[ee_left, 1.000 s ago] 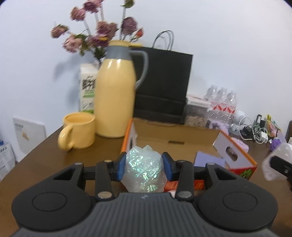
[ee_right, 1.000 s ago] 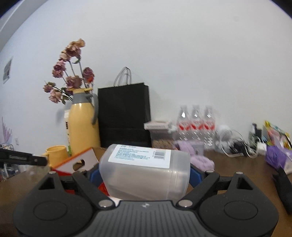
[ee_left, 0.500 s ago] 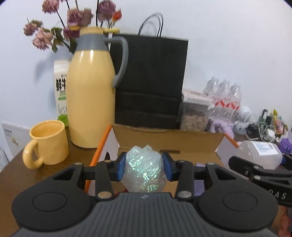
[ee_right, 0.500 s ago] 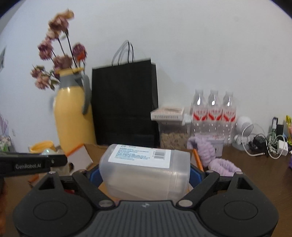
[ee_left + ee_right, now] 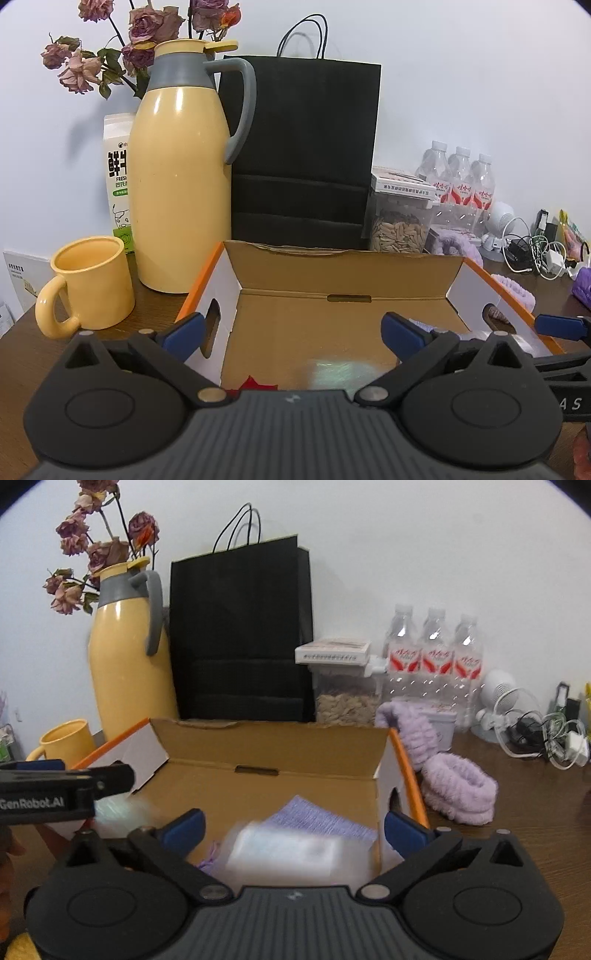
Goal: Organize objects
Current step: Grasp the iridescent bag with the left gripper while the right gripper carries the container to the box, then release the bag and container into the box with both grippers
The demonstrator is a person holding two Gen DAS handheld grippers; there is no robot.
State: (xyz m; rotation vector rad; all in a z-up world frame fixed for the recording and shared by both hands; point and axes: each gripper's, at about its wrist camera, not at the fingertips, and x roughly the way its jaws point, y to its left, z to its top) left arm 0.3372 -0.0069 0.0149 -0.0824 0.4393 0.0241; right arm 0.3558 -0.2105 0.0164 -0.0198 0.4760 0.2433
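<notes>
Sitting open at the middle of the wooden table, the cardboard box [image 5: 343,325] is serving as the landmark for everything else, and both grippers are hanging just over its near edge and pointing into it. Standing beyond the box's far-left corner is the yellow thermos jug [image 5: 181,177], with the yellow mug [image 5: 92,284] off the box's left side and the black paper bag [image 5: 303,147] rising behind its far wall. Lying outside the box's right wall are the purple fluffy bands [image 5: 458,790].

Inside the box, toward its right half, the clear plastic container [image 5: 295,853] is showing as a blur, apparently dropping, its long axis running across the box from left wall to right wall, on top of a purple cloth [image 5: 314,819]. Toward the box's left half, the iridescent plastic bundle [image 5: 340,369] is likewise smearing low near the floor.

Having just been opening, the right gripper [image 5: 291,830] is standing with jaws wide apart directly above the container, touching nothing. Equally spread and freshly opened, the left gripper [image 5: 291,332] is holding nothing, with the bundle below and free of its pads. By my judgement each hand is nearest its own released item, so pulling back away from the box is the move ahead.
</notes>
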